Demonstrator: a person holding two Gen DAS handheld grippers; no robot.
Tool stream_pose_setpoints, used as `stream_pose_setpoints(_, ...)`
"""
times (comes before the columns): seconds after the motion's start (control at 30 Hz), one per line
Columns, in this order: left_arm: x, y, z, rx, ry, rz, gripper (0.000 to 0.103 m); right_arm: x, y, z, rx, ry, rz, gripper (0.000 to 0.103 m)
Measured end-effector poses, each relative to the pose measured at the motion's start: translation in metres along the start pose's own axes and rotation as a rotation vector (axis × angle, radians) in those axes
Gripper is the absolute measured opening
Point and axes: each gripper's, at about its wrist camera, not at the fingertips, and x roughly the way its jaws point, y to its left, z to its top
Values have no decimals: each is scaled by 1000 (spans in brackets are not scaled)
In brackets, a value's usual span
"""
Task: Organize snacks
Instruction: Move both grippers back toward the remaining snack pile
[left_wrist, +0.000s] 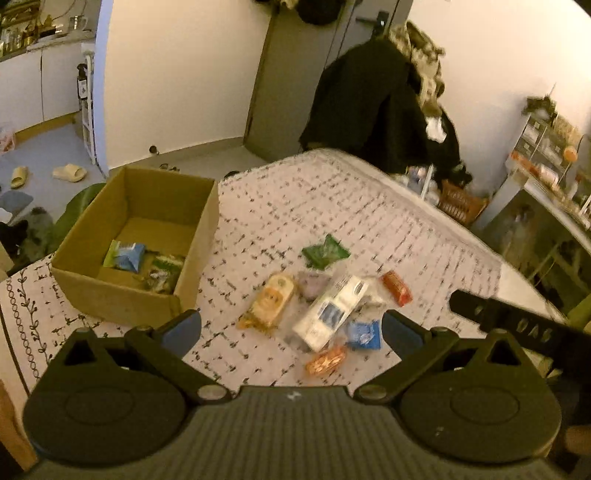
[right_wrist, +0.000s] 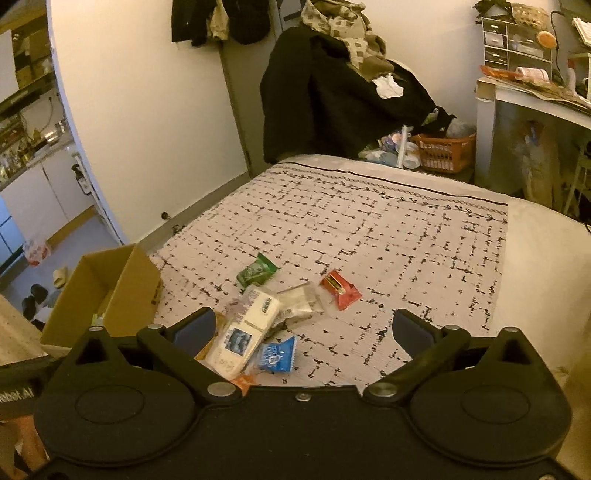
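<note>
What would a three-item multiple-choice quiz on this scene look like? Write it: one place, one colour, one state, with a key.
1. Where does the cardboard box stand?
A. On the floor
B. At the left edge of the patterned bedspread
C. On the desk

2. What colour is the snack packet lying farthest right in the pile?
A. Red
B. Purple
C. Black

3. How is the left gripper?
A. Shut on a packet
B. Open and holding nothing
C. Inside the box

Key: B, the box rests on the bedspread left of the snack pile; A, the rightmost packet is red in both views; B, its jaws are spread wide with only loose snacks on the bed showing between them.
</note>
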Motion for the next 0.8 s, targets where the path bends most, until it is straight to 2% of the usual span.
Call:
stream_pose_setpoints(0.27,14,8,-4,-14,29,-15,103,12,0,-3,-14,46,-37,103)
stream_pose_setpoints(0.43,25,18,-6,-51,68,9,103,16,2,-6,-28,65,-38,103)
stream_pose_setpoints(0.63,32,25,-4,-48,58,31,102,19,-4,-4,-30,75,-6,103)
stream_pose_setpoints(0.7,33,26,-3,-54,46,10,102,22,-7,-4,-40,84,28,103)
stream_pose_setpoints(0.8,38,21,-4,-29,27,1,100,28,-12,-2,-41,96,28,101)
